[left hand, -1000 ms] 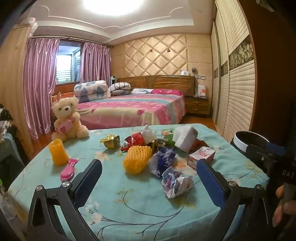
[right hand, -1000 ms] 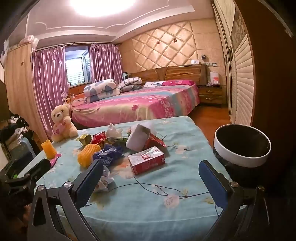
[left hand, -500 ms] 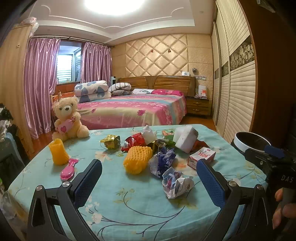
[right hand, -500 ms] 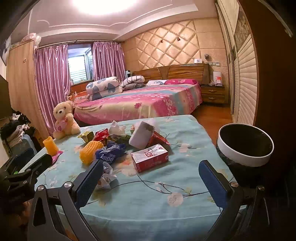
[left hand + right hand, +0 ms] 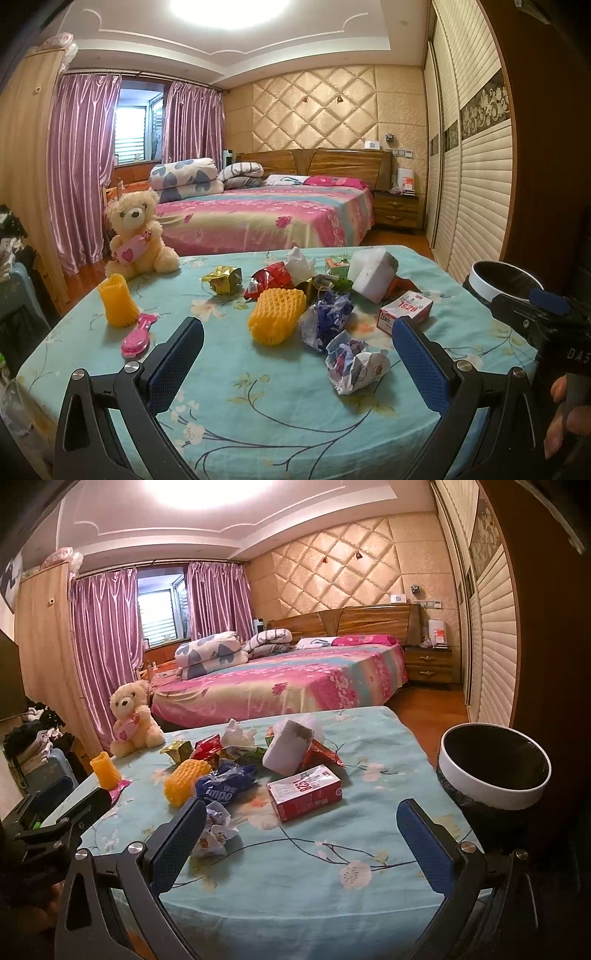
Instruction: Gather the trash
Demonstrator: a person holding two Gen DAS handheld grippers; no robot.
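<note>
The trash lies in a loose heap near the middle of the table point(image 5: 258, 413), which is covered with a light blue flowered cloth. In the left wrist view the crumpled paper ball point(image 5: 356, 365) sits nearest the camera, a little right of centre, and just behind it is a crumpled blue wrapper point(image 5: 327, 319). Left of that lies a yellow foam net point(image 5: 277, 314), and to the right a small red and white carton point(image 5: 405, 311). Farther back are a white foam block point(image 5: 373, 271), a red snack bag point(image 5: 271, 278), a gold wrapper point(image 5: 221, 278) and a bit of white tissue point(image 5: 301, 260); what lies under the block is hard to make out.

At the right edge of the table stands a trash bin point(image 5: 495, 771) with a white rim and dark inside, seen best at the right of the right wrist view.

The left gripper point(image 5: 295, 363) is spread wide with nothing between its blue pads, low over the near table edge. The right gripper point(image 5: 299, 843) is likewise wide apart and empty, with the carton beyond it.

At the left of the table are a second yellow foam net point(image 5: 114, 304) standing upright, a pink hairbrush point(image 5: 136, 339) beside it, and a teddy bear point(image 5: 136, 236) at the far left corner. A bed point(image 5: 266, 218) fills the background.
</note>
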